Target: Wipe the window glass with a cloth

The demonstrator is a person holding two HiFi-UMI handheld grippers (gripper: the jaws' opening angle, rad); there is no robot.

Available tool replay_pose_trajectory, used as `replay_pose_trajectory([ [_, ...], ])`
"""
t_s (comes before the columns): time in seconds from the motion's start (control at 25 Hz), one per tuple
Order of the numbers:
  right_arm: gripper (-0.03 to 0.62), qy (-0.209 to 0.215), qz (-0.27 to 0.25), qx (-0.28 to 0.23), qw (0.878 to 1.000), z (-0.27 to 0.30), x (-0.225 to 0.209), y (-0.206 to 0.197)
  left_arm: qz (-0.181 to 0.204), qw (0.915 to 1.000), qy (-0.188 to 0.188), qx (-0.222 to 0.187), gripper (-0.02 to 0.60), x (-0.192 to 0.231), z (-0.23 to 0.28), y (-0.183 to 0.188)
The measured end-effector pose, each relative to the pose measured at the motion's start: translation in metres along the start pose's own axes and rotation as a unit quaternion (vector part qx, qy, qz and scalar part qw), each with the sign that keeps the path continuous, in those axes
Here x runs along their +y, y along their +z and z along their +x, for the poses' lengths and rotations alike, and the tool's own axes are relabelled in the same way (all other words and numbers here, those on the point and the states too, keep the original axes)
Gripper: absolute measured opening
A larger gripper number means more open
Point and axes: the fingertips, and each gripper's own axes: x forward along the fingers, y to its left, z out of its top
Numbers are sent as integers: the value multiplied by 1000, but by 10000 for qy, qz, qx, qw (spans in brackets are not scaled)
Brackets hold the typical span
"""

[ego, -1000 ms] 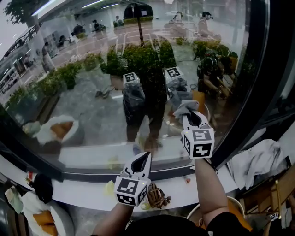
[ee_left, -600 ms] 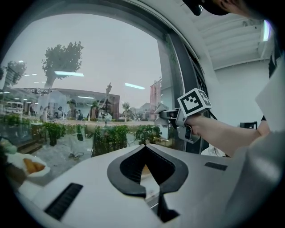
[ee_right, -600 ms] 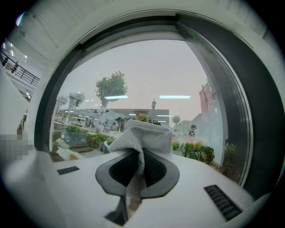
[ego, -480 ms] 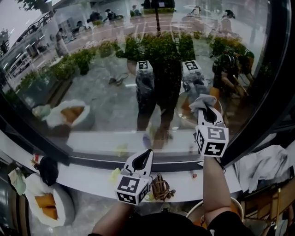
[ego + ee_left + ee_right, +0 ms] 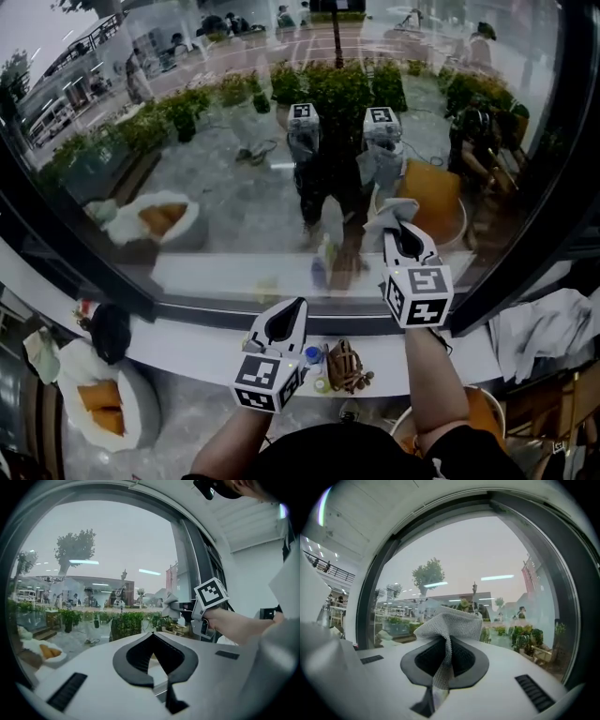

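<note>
Right gripper view shows the cloth (image 5: 449, 625), a grey, waffle-textured rag, pinched between the two jaws of the right gripper (image 5: 446, 638). One narrow strip runs down through the jaw cavity, and the rest bunches up in a loose fold above the tips. The jaws are closed tight on the fabric.

From the head view, the cloth (image 5: 386, 217) is at the front of that gripper, raised to the window glass (image 5: 216, 225) right of centre. It is right at the pane, but whether it actually touches cannot be told. The glass reflects both marker cubes and the person, with shrubs and paving seen through it.

The left gripper (image 5: 298, 304) is lower and further left, over the white sill (image 5: 187, 345), pointing at the lower edge of the glass and well apart from the cloth. The left gripper view shows its jaws together at the tips with nothing between them.

A dark window frame (image 5: 89, 272) curves along the bottom of the pane and up the right side. A brown bundle (image 5: 347, 366) and a small blue-capped item (image 5: 313, 355) lie on the sill between the two arms. A heap of pale fabric (image 5: 548, 323) lies at the far right.
</note>
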Motion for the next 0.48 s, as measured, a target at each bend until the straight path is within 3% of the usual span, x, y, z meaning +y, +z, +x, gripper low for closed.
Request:
replay_pose_trajectory([
  [0.48, 40, 218, 81, 307, 9993, -72, 183, -45, -121, 9997, -196, 53, 8, 58, -137, -41],
])
